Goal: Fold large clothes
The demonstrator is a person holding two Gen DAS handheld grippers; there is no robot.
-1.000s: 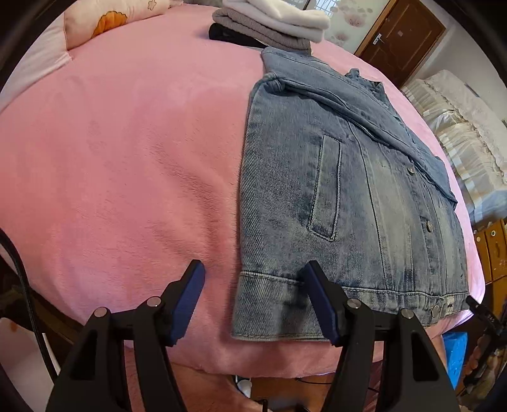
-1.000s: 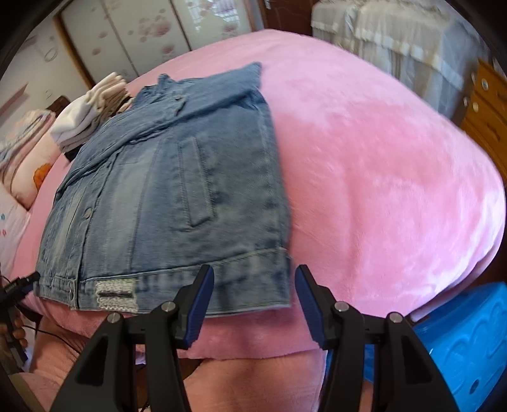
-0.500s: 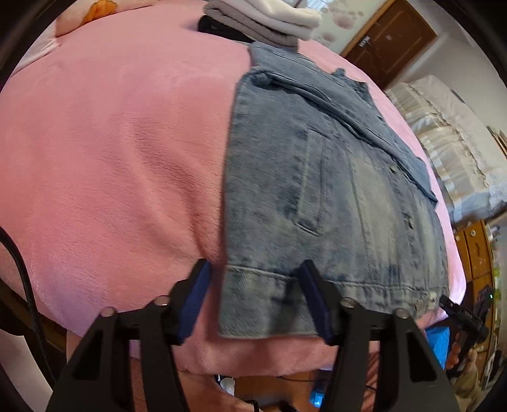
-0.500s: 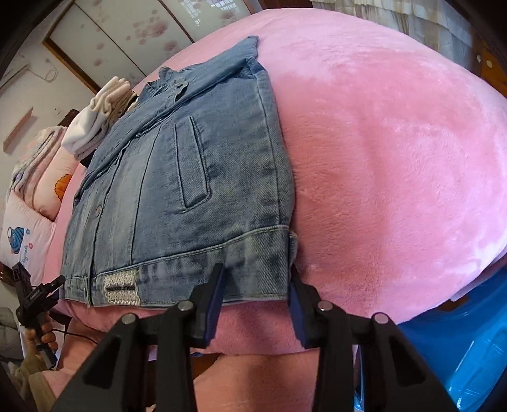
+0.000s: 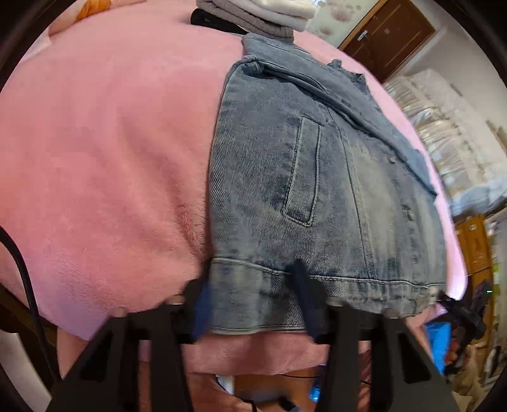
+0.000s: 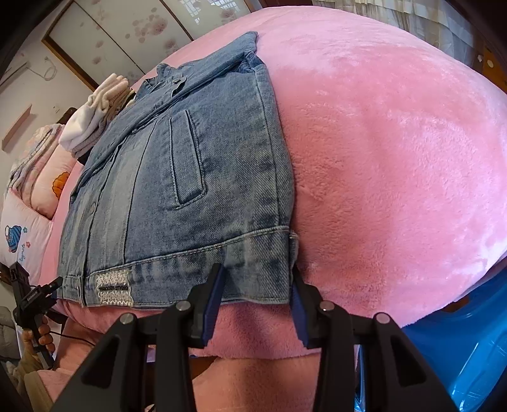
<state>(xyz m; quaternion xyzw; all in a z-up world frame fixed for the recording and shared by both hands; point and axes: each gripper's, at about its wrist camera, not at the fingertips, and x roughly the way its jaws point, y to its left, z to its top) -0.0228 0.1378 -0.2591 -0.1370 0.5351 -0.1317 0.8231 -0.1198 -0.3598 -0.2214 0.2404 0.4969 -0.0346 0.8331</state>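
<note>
Left gripper [image 5: 253, 298]: jaws closing around the hem's left corner of the denim jacket [image 5: 317, 190]; cloth is between the pads, one pad at the outer edge, the other over the waistband. Full pinch not confirmed, as the pads are motion-blurred.

Jacket lies partly folded on the pink bed [image 5: 111, 142], hem at the near edge, collar far, long axis running away from both grippers. A stack of folded clothes [image 5: 263, 12] sits beyond the collar.

Right gripper [image 6: 255, 294]: jaws straddle the hem's right corner, narrow gap, cloth between; whether the pads press, cannot tell.

Each hand is nearest its own corner, so the next lift would probably carry the hem toward the collar.

Versus a second ago: both jaws stood wider, only partly over the hem; now both have narrowed on the hem.
</note>
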